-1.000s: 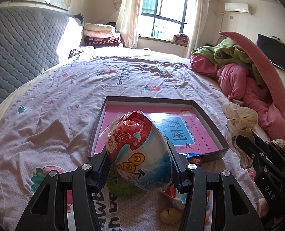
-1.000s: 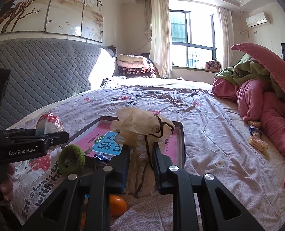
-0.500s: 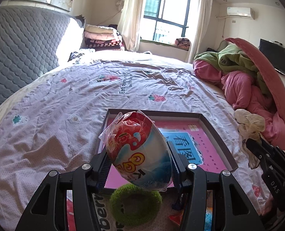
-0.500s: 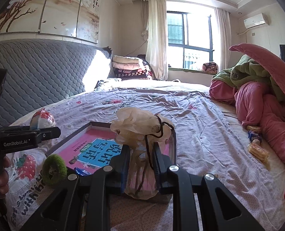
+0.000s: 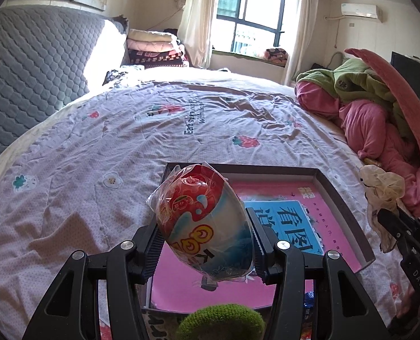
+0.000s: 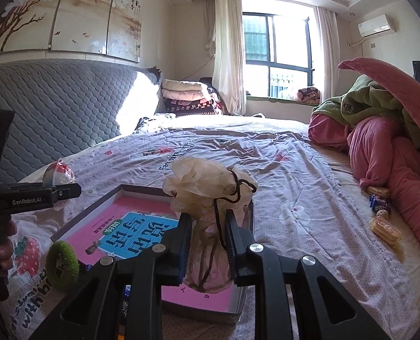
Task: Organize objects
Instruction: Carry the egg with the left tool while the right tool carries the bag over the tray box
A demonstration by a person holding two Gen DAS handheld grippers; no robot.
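Note:
My left gripper (image 5: 204,243) is shut on an egg-shaped red, white and blue toy in clear wrap (image 5: 203,221), held above the near left part of a shallow box (image 5: 349,223) with a pink bottom and a blue label. My right gripper (image 6: 207,243) is shut on a crumpled beige plastic bag with a black cord (image 6: 207,187), held over the near right part of the same box (image 6: 88,215). The left gripper and its toy (image 6: 58,172) show at the left of the right wrist view; the right gripper and bag (image 5: 383,184) show at the right of the left wrist view.
A green fuzzy ring (image 6: 61,263) lies by the box's near corner, also in the left wrist view (image 5: 221,323). Snack packets (image 6: 380,212) lie at the right by a heap of pink and green bedding (image 6: 380,130). The grey headboard (image 6: 54,113) is at the left.
Both grippers have moved forward with their loads, from short of the box to over it. The green ring has slid toward the bottom of the left view.

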